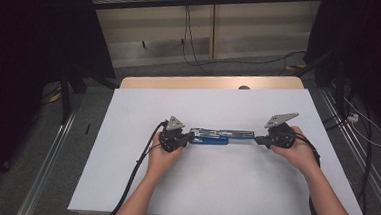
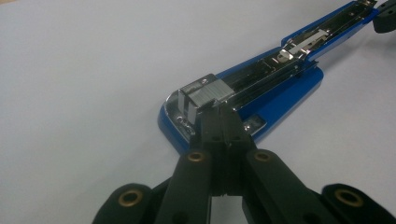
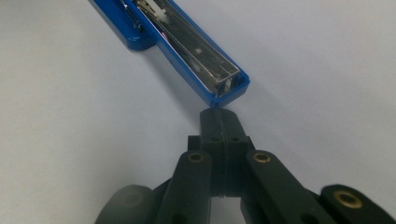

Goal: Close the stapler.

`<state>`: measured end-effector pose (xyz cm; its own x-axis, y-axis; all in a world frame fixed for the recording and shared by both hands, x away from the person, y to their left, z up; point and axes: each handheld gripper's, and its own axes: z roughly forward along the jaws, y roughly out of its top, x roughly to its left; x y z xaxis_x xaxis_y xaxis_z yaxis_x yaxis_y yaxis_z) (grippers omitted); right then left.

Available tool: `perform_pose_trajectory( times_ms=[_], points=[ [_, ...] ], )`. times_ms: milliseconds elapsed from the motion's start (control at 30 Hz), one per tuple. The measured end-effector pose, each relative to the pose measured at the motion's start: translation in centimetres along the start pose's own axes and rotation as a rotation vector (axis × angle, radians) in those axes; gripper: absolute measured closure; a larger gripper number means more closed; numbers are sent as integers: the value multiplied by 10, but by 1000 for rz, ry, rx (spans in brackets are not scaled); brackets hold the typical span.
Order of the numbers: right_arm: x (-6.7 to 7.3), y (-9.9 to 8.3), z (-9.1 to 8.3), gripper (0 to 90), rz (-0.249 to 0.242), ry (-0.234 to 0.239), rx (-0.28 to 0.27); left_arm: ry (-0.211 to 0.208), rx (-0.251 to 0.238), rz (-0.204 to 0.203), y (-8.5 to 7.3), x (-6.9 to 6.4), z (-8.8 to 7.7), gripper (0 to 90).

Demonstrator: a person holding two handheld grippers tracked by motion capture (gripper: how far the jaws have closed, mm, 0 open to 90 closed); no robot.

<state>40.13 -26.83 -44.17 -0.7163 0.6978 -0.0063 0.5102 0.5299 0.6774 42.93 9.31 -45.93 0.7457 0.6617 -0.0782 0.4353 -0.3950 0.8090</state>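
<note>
A blue stapler (image 1: 222, 136) lies swung open flat on the white table, its metal staple channel facing up. My left gripper (image 1: 190, 136) is at its left end. In the left gripper view the jaws are shut, and the left gripper (image 2: 222, 111) tip touches the metal head beside a block of staples (image 2: 205, 93) on the stapler (image 2: 280, 88). My right gripper (image 1: 257, 139) is at the right end. Its jaws are shut too, with the right gripper (image 3: 219, 114) tip meeting the blue end of the stapler (image 3: 196, 51) arm. Nothing shows between either pair of jaws.
The white table top (image 1: 213, 189) has bare room in front of and behind the stapler. A wooden strip (image 1: 210, 82) runs along its far edge. Cables (image 1: 190, 42) lie on the floor beyond, and metal rails (image 1: 50, 154) flank the table.
</note>
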Motion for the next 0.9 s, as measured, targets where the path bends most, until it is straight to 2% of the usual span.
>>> perform_pose_trajectory(
  times_ms=[433, 533, 900],
  points=[
    [-1, 0, -4, 900, 5, 5, -28, -15, -19, -8, 0, -4, 4, 900],
    [0, 0, -5, 900, 3, 4, -38, -24, -19, -23, 0, -4, 5, 900],
    [0, 2, -9, 900, 5, 4, -63, -19, -19, -12, 0, -4, 5, 900]
  ],
)
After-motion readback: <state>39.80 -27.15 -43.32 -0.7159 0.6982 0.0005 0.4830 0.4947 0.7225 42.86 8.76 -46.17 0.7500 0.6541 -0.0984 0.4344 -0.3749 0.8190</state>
